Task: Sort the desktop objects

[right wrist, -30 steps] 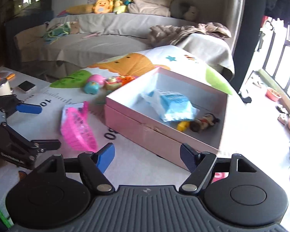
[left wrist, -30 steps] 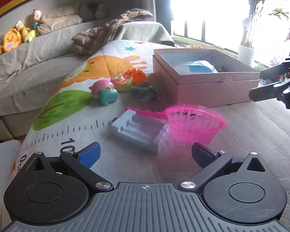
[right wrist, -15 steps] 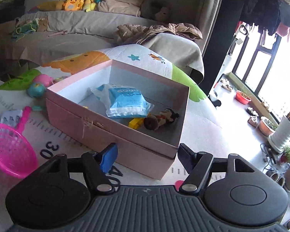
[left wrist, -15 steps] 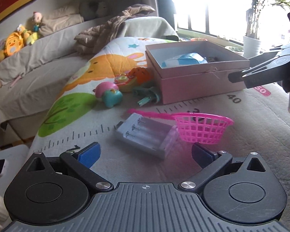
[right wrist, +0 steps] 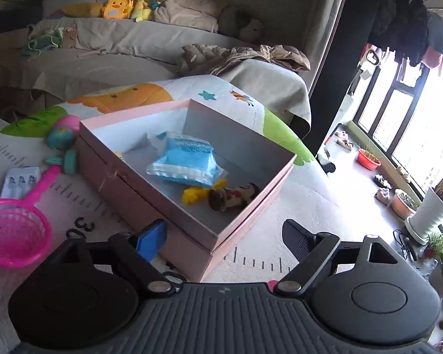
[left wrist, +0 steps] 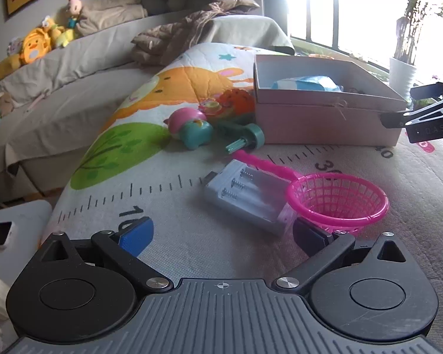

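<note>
A pink cardboard box (right wrist: 150, 194) stands open on the play mat and holds a blue packet (right wrist: 186, 162), a yellow piece (right wrist: 193, 196) and a small doll (right wrist: 233, 197). My right gripper (right wrist: 223, 239) straddles the box's near corner. Its jaws are opening and neither pad presses the cardboard. My left gripper (left wrist: 221, 234) hangs open and empty just short of a grey battery holder (left wrist: 245, 197). A pink mesh scoop (left wrist: 336, 200) leans over the holder's right end. A pink and teal toy (left wrist: 192, 126), a teal peg (left wrist: 245, 140) and an orange toy (left wrist: 236, 100) lie left of the box (left wrist: 319, 118).
The right gripper's fingers (left wrist: 428, 115) reach in from the right edge by the box's corner. A white side table (left wrist: 17, 215) with a phone stands at the left. A sofa (right wrist: 127, 44) with plush toys and a jacket lies behind. Potted plants (right wrist: 428, 215) line the window.
The right gripper has swung right and dropped to the box's near corner, and its jaws stand wider. The left gripper has barely shifted. The toys have not moved.
</note>
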`<state>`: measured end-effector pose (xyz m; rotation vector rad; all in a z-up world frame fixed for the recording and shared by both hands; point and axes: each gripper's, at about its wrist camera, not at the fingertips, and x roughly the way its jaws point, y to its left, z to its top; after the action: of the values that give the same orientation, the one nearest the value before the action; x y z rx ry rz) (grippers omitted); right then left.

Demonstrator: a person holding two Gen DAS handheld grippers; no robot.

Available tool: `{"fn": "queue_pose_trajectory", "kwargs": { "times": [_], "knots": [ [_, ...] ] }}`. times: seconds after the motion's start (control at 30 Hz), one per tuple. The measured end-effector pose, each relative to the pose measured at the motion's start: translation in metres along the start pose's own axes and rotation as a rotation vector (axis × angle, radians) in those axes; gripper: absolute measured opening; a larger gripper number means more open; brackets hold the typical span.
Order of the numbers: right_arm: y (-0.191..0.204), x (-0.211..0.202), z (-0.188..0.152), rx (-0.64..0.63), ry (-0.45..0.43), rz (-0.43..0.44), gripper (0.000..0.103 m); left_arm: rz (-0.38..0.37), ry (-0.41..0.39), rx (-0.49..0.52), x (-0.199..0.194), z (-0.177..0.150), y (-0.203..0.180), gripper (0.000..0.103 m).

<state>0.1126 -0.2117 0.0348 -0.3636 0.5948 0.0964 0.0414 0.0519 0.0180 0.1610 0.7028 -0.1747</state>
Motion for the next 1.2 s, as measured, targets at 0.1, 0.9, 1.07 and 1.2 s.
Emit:
{"fn": "queue_pose_trajectory", "kwargs": {
  "times": [0.1, 0.9, 1.07, 1.2],
  "knots": [
    [-0.007, 0.007, -0.006, 0.007, 0.016, -0.124, 0.083, -0.008, -0.002, 0.003, -0.001, -0.001, 0.000, 0.103],
    [0.052, -0.048, -0.017, 0.013, 0.100, 0.561, 0.083, -0.071, -0.046, 0.081, 0.000, 0.015, 0.005, 0.103],
    [0.023, -0.078, -0.045, 0.026, 0.088, 0.431, 0.083, -0.091, 0.010, 0.142, 0.038, 0.022, -0.021, 0.103],
    [0.016, -0.087, -0.056, 0.064, 0.090, 0.434, 0.083, -0.071, 0.013, 0.131, 0.045, 0.029, -0.028, 0.103]
  ]
}}
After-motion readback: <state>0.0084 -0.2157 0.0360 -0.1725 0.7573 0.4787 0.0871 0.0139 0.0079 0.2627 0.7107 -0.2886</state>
